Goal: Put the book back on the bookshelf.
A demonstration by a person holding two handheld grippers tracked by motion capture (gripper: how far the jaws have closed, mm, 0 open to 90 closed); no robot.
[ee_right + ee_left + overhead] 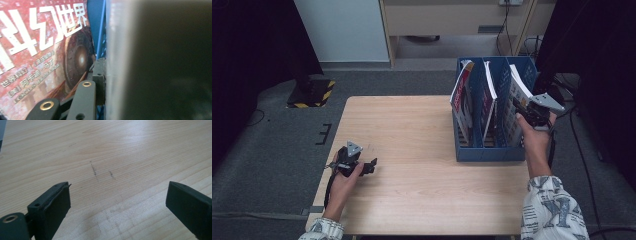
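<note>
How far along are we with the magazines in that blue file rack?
Three magazines stand in the blue rack, one per slot. In hand: the right gripper is closed on the rightmost magazine, whether lifting or placing I cannot tell. The left gripper rests open on the table, holding nothing. The red-covered magazine and the middle one are untouched.

Place: office or lab recording corner
Floor: grey carpet [272, 150], hazard-striped stand base [312, 93]
Furniture: pale wooden table [412, 150], blue magazine file rack [489, 152]
Backdrop: black curtains [252, 45], trailing cables [507, 20]
</note>
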